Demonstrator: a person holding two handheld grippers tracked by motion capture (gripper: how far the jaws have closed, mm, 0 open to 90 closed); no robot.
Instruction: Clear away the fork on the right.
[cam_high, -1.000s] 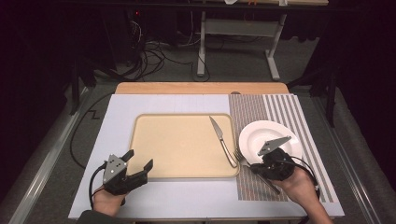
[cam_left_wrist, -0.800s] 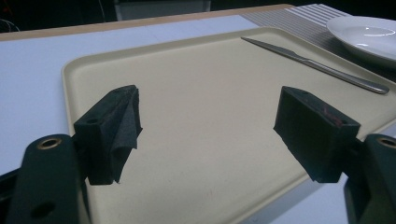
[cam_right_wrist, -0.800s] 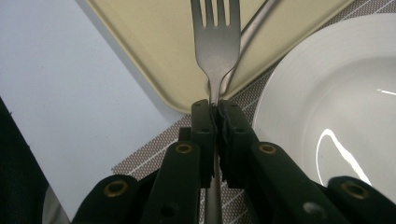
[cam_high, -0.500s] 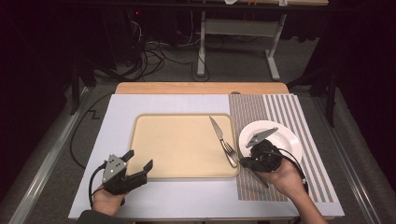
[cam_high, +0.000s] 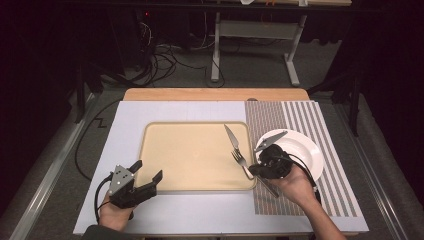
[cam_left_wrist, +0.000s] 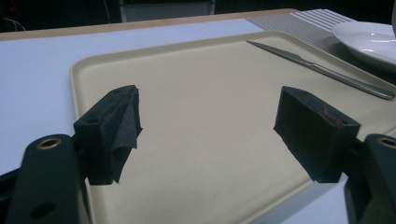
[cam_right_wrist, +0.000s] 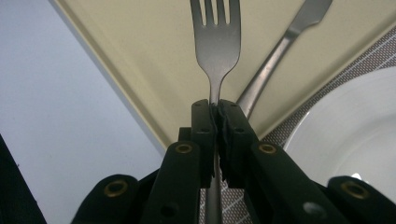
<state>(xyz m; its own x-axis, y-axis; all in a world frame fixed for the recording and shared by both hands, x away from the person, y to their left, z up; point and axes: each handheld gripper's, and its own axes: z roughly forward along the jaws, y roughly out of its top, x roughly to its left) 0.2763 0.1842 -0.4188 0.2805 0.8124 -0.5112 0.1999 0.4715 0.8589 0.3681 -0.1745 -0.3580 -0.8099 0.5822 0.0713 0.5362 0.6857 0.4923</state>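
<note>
Fork (cam_right_wrist: 215, 51) carried left over tray (cam_high: 190, 155) | right fingers pinch its handle, end hidden | left fingers spread

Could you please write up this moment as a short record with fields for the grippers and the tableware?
right gripper: shut on the fork's handle, over the tray's right edge
fork: tines over the tray
left gripper: open, nothing between the jaws, at the tray's near left corner
knife: lying on the tray's right side
tray: beige, on the white mat
plate: white, on the striped placemat, right of the tray
</note>
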